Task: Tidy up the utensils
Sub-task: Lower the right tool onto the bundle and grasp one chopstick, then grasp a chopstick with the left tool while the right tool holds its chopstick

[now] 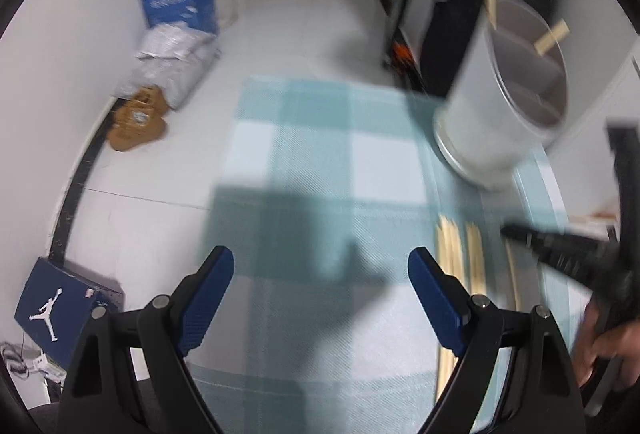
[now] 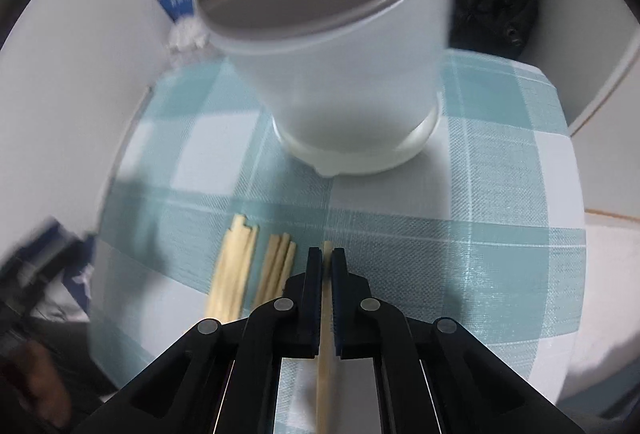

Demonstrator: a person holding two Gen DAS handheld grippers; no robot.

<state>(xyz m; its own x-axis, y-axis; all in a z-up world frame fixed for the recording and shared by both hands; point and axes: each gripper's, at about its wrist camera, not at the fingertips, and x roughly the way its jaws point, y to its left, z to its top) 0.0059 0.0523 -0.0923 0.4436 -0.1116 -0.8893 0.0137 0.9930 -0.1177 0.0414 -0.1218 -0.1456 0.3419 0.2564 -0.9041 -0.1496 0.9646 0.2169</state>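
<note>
Worktop [image 2: 500,234] under a checked cloth carries a white holder [image 2: 340,74] at the far side, two sticks already standing inside. Chopsticks [image 2: 236,270] lie bundled near left, awaiting sorting. Right gripper [image 2: 327,254] is clamped on one chopstick [image 2: 325,354]; left gripper [image 1: 320,266] gapes wide, holding nothing.

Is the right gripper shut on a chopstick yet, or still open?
Shut on one. The right gripper has both pads pressed against a single wooden chopstick running between them; the other chopsticks lie loose alongside.
</note>
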